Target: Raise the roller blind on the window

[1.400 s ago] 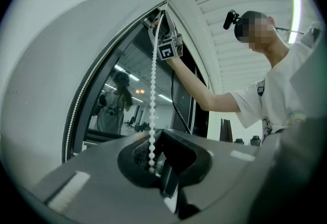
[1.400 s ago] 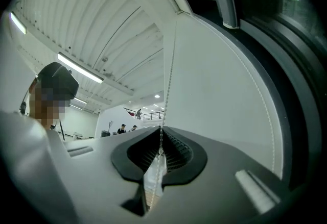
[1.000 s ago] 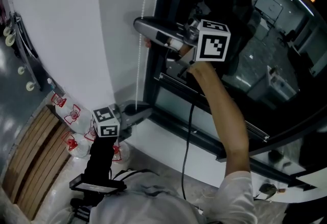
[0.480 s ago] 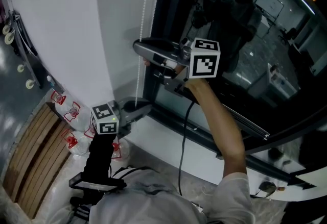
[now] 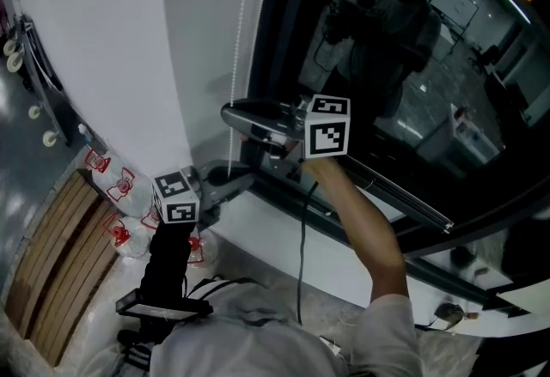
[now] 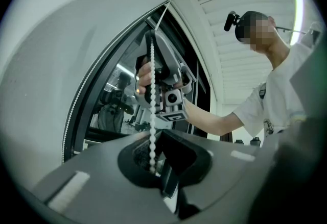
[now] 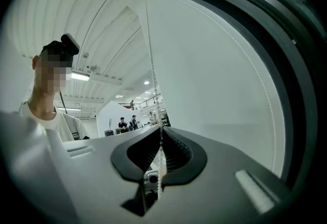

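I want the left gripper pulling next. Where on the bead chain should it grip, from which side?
Take the taut vertical stretch of bead chain under the right gripper, which is shut on it. Come level from the room side: the chain hangs between the open jaws of the left gripper.

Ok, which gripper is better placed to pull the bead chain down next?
Likely the right gripper: shut on the bead chain, above the left gripper, whose open jaws only straddle it.

No readable txt or nos. Black-and-white square-marker cubes [image 5: 327,125] on left claw [image 5: 247,181] & right claw [image 5: 234,118]: patterns only. Red print on clear plastic bags [image 5: 120,188] beside left claw: too blurry.
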{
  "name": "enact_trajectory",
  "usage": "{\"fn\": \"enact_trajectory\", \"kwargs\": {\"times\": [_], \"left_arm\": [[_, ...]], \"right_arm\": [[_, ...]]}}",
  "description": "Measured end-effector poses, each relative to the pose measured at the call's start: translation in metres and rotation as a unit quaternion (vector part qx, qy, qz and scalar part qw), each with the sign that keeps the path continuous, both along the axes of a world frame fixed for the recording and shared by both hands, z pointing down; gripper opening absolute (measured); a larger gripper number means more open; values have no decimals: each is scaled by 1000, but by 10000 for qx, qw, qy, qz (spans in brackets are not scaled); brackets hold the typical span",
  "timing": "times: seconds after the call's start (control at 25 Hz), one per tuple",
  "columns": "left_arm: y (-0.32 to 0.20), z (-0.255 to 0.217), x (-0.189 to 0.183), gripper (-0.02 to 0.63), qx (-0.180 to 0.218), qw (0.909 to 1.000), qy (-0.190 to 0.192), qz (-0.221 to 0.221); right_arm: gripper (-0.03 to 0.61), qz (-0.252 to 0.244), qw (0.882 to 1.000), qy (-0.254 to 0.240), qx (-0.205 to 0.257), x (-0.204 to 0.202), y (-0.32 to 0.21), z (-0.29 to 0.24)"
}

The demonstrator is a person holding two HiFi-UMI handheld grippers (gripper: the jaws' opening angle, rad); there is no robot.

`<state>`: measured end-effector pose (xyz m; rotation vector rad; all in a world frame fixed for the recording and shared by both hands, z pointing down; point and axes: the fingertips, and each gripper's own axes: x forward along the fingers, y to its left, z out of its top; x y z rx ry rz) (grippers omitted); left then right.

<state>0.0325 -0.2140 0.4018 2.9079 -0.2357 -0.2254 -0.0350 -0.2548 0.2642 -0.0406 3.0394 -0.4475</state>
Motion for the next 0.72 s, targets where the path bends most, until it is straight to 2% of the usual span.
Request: {"fn": "enact_trajectory", "kwargs": {"times": [0.16,0.28,0.4,0.44,0.52,0.72], "left_arm": [[0,-1,0,-2,-8,10000,2,-8],[1,-2,0,-2,-3,10000,12,-14],[1,-2,-1,-2,34,10000,8,2],[1,-2,0,-2,27,10000,3,-4],[1,-3,-1,-2,19,10000,6,-17],[0,-4,-2,-2,53,10000,30,-31]], "right_arm": [[15,-24,9996,170,-209,-1,5,31],[17,-72,9993,73,-358,1,9,41],[21,-60,9999,161,14,2,12,35],[40,-50,9996,230,180,2,11,30],[118,-57,9993,146,329,2,7,10],[120,66,9966,-437,701,7,-9,-74]]}}
